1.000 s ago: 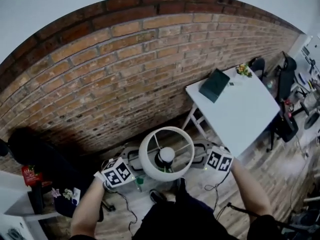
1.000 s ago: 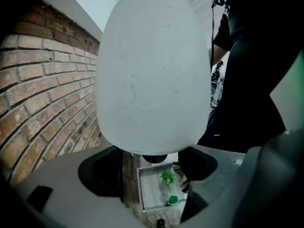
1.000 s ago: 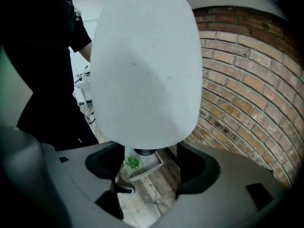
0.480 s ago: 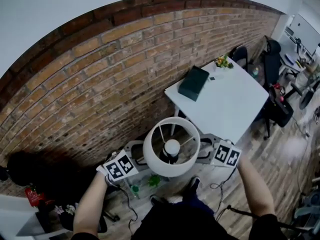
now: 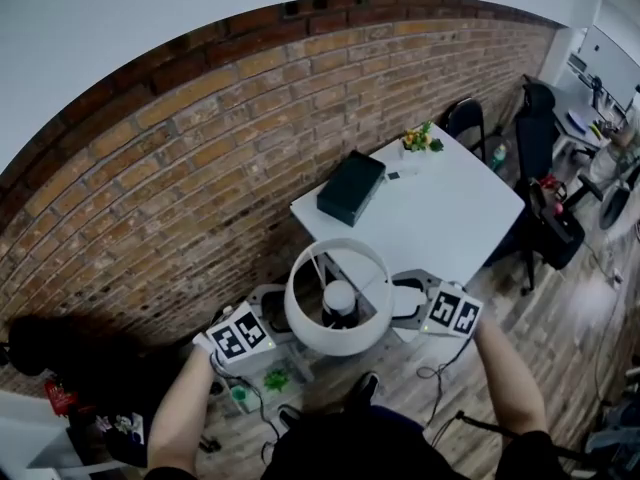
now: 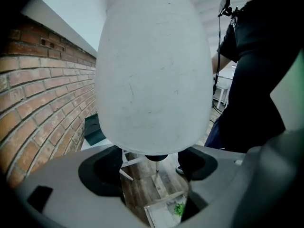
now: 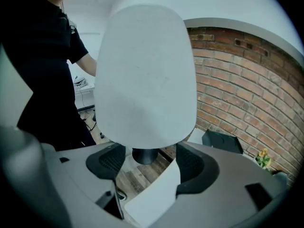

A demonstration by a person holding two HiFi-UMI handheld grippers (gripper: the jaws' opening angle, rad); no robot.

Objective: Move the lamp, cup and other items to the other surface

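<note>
My left claw [image 5: 283, 315] and right claw [image 5: 397, 301], both wide open, carried the lamp [image 5: 336, 344] between them, upright, shade on top. The table [image 5: 445, 218] ahead of them had come nearer.

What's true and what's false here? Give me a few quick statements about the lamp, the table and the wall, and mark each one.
1. The lamp is up in the air between the left gripper and the right gripper. True.
2. The lamp stands on the white table. False: it is held above the floor, near the table's front edge.
3. A dark box lies on the white table. True.
4. The small plant sits on the floor. False: it is on the table's far corner.
5. The wall behind the table is brick. True.
</note>
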